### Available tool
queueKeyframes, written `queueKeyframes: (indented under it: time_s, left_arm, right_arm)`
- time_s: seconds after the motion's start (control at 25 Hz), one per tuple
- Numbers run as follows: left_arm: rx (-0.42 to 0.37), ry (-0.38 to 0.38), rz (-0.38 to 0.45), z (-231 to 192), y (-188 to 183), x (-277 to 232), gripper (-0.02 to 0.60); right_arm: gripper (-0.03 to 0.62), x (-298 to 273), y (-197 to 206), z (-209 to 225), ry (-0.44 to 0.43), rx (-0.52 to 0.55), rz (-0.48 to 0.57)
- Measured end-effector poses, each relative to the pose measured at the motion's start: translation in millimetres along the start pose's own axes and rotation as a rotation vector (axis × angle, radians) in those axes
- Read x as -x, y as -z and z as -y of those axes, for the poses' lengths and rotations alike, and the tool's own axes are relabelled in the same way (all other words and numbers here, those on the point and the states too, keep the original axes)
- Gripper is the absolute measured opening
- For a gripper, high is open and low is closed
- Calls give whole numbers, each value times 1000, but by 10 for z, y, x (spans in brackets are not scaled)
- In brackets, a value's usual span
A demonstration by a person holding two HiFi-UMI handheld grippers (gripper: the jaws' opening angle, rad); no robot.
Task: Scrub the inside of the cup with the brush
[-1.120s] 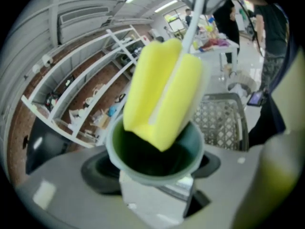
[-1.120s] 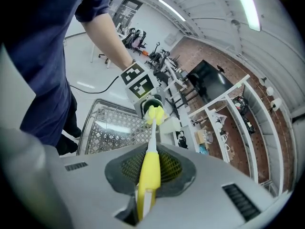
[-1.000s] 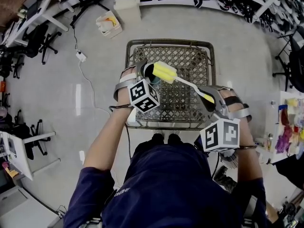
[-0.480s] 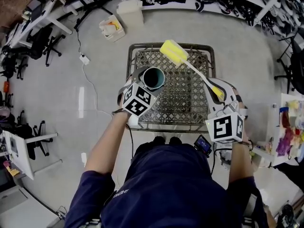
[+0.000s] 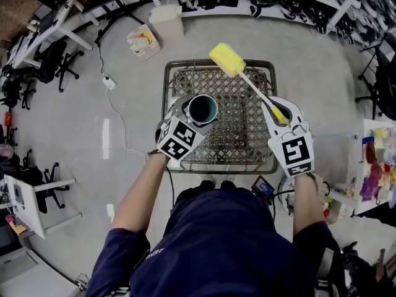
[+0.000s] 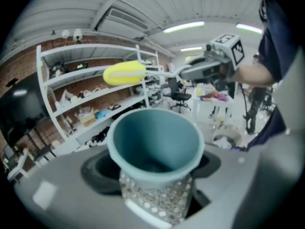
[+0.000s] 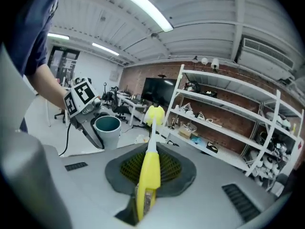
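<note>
One brush (image 7: 149, 171), one cup (image 6: 155, 144), mosaic base only in left gripper view.

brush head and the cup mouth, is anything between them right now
Nothing. In the head view the yellow brush head hangs clear of the cup, with only the wire mesh rack showing below the gap.

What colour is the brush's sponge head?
Yellow; the brush's foam sponge head shows best in the left gripper view.
</note>
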State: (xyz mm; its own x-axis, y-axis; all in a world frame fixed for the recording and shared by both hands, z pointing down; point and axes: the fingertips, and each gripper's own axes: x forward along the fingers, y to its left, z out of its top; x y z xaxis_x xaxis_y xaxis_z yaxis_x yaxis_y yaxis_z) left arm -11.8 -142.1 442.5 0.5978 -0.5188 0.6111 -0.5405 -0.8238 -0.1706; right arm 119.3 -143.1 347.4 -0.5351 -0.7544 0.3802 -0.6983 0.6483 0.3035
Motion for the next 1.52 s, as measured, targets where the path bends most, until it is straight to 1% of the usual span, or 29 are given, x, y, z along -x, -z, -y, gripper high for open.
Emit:
queueKeyframes:
  time_s: [0.12,0.24,0.4,0.52,0.88,1.28,1.52]
  left_arm:
    - [7,1,37,40,-121,56,388]
    - [1,0,69,61,-247,114,388]
    - [13,13,129,74,-420,202,388]
    - [28,12,163,65,-514,242,388]
    - [42,10,203,53,-633,287,388]
    - [37,6,206,58,-665,319,388]
    - [40,8,204,48,-650,324,388]
  right_arm:
    - [29,-5,40,45,1,-104,36]
    - [29,5,25,83,1,-179,73]
    - [29,-5,-50,100,-7,-257,116]
    - [29,-22,-112,87,-14,-291,141]
    - [29,-67,-212,-29,-31,-282,156]
    - [29,-73,-227,-83,-28,-269,146]
    - [29,-105,-236,-143,-45,-257,137]
